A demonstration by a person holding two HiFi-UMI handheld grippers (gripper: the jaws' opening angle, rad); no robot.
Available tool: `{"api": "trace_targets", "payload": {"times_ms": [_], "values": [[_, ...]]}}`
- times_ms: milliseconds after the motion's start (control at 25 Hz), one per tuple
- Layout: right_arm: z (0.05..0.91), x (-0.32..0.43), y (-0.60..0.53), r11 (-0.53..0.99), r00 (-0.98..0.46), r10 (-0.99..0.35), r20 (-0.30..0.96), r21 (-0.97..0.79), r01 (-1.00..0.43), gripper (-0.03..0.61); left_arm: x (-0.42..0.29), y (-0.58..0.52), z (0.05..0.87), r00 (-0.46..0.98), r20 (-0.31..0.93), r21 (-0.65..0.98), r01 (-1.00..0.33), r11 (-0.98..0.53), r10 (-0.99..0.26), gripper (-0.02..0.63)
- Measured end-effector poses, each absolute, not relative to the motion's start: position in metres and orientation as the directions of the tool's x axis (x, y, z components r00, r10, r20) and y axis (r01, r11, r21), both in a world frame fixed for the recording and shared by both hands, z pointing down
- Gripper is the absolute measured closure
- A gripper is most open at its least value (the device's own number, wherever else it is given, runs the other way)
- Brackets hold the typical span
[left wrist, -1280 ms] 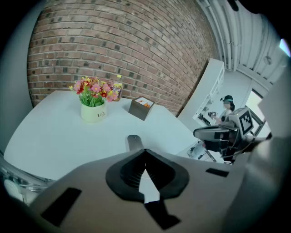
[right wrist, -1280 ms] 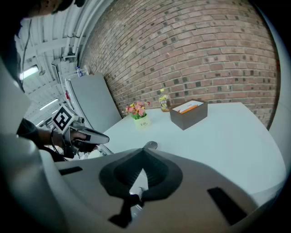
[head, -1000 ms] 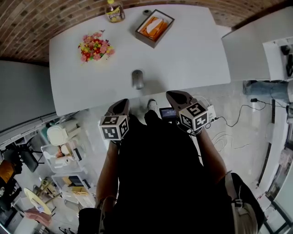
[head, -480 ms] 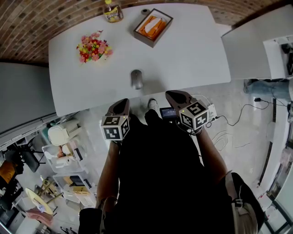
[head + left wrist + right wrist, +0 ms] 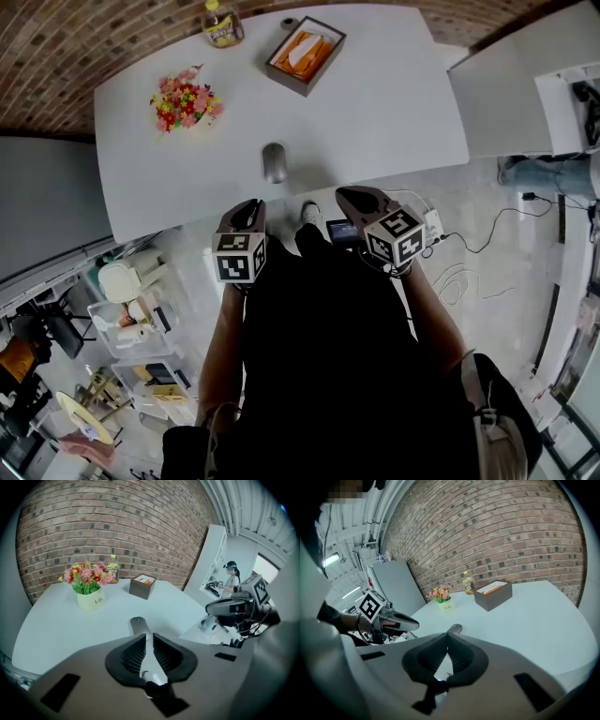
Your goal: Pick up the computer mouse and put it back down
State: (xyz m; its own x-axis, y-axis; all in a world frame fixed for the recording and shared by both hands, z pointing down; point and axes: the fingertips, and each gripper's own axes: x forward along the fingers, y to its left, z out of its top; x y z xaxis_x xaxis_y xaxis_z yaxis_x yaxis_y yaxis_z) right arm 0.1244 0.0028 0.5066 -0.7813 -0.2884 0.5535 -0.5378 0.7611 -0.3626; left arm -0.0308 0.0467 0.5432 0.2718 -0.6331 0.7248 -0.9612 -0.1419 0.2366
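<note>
grey plastic, slick: risks nudging the computer mouse (image 5: 275,162), loose near the front edge of the tabletop (image 5: 375,103), off it with the left hand-held gripper (image 5: 248,208) just opening to an empty slit, right hand-held gripper (image 5: 358,197) closed, empty.

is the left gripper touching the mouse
Apart. The head view shows a strip of bare table between the mouse and the left gripper. Its jaws have just been opening slightly, with nothing between them.

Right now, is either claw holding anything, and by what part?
Nothing. The left claw has just been opening, with nothing between its jaws; the right claw is shut, empty.
</note>
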Motion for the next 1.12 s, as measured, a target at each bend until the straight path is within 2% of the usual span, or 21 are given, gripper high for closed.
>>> {"api": "trace_targets", "payload": {"times_ms": [120, 360, 1120], "values": [[0.507, 0.126, 0.005, 0.758, -0.779, -0.291, 0.556, -0.363, -0.542, 0.561, -0.028, 0.046, 0.546, 0.275, 0.731, 0.231, -0.961, -0.153, -0.625, 0.517], [0.509, 0.130, 0.007, 0.749, -0.772, -0.300, 0.560, -0.363, -0.554, 0.561, -0.026, 0.038, 0.553, 0.263, 0.734, 0.232, -0.964, -0.132, -0.627, 0.470], [0.508, 0.146, -0.001, 0.729, -0.748, -0.326, 0.579, -0.350, -0.589, 0.561, -0.021, 0.005, 0.580, 0.197, 0.767, 0.207, -0.977, -0.056, -0.611, 0.384]]}}
